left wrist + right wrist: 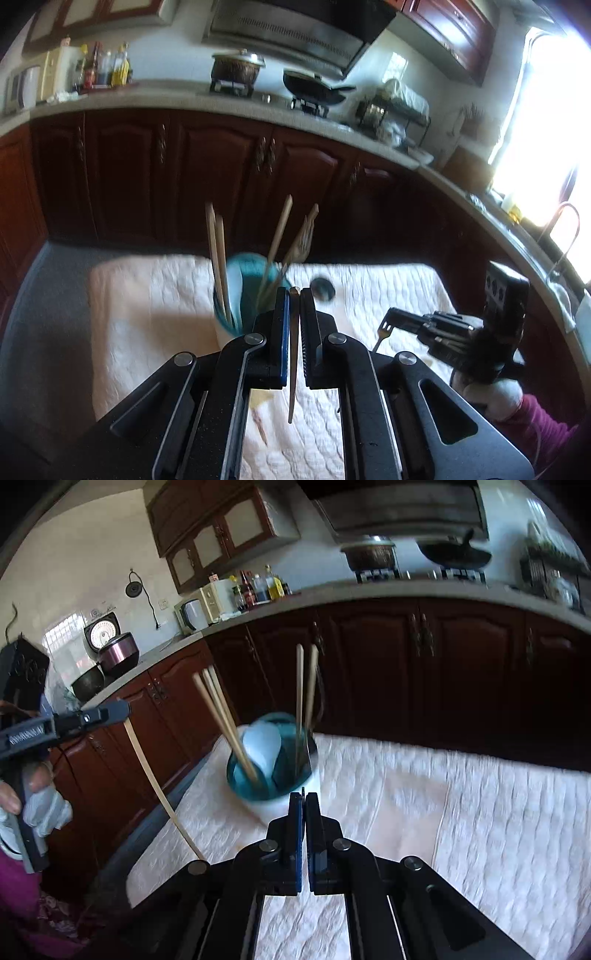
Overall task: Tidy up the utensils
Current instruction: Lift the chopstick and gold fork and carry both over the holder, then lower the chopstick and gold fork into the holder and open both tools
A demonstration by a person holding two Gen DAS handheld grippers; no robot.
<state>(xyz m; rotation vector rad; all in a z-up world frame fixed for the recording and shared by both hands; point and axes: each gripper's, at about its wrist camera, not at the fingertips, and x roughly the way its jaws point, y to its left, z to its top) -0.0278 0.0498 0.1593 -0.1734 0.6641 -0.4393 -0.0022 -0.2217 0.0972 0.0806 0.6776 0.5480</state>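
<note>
Left wrist view: left gripper point(293, 295) clamped on a chopstick point(293, 354) near the cup point(251, 291); right gripper point(386, 326) pinching a fork point(382, 334).

Quilted cloth point(461, 805) — soft, matt; wooden chopstick point(294, 354); glossy teal holder point(273, 775).

Home kitchen, gas stove point(266, 96), wok point(314, 88), wooden cabinets point(221, 166)

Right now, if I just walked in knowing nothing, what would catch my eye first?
Probably the teal utensil cup bristling with wooden chopsticks, standing on the white quilted cloth in mid-table. Next, the left gripper in the foreground, clamping a single wooden chopstick that hangs down between its fingers. The right gripper sits low at right, pinching a metal fork.
</note>
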